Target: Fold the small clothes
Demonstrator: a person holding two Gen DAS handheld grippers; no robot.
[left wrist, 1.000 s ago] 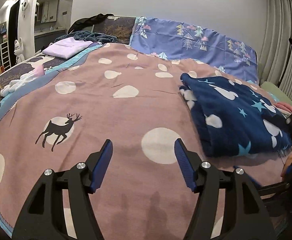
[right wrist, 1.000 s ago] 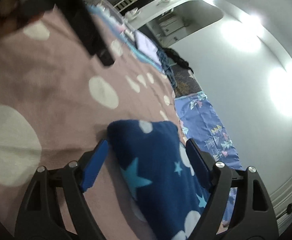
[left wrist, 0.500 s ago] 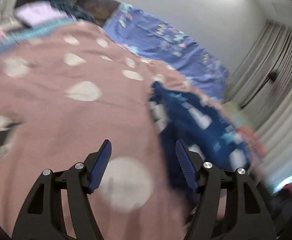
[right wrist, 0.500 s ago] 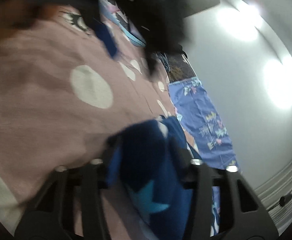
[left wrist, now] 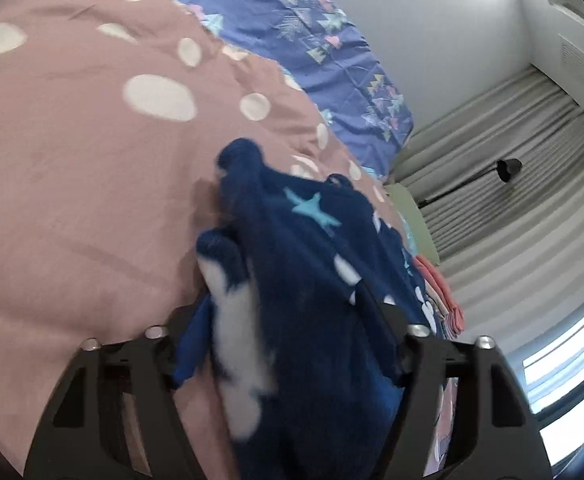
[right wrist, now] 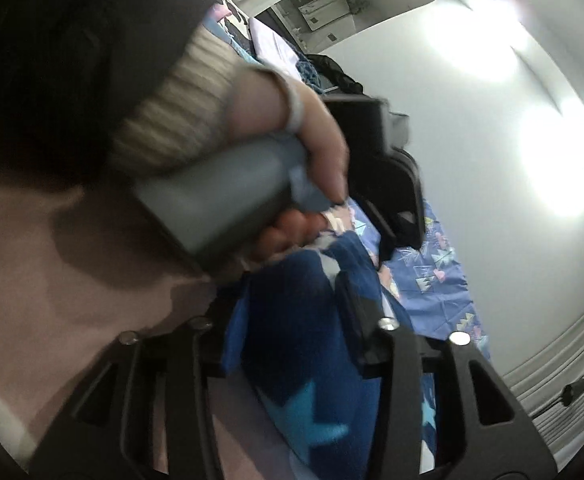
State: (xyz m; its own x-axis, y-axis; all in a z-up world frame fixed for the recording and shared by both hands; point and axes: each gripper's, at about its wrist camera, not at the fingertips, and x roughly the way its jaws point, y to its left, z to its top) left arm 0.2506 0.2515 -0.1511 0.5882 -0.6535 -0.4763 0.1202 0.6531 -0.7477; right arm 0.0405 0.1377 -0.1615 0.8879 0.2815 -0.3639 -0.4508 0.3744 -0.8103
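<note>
A navy fleece garment [left wrist: 307, 264] with light stars and white patches lies bunched on the pink dotted blanket [left wrist: 84, 184]. My left gripper [left wrist: 284, 312] has a thick fold of it between its fingers; the jaws are closing and the blue pad [left wrist: 190, 344] presses into the cloth. In the right wrist view the same garment [right wrist: 299, 344] fills my right gripper [right wrist: 292, 300], whose jaws are also closing on its edge. A person's hand [right wrist: 315, 136] with a ribbed cuff holds the left gripper's grey handle [right wrist: 220, 196] just beyond.
A blue pillow [left wrist: 292, 28] with a tree print lies at the head of the bed. Folded pink clothes [left wrist: 439, 292] and a green cushion [left wrist: 409, 208] sit past the garment. Grey curtains [left wrist: 511, 184] and a black lamp [left wrist: 507, 168] stand at the right.
My left gripper swung right from the bare blanket onto the navy garment and closed around it. My right gripper narrowed onto the garment's edge, and the left hand now blocks much of its view.
</note>
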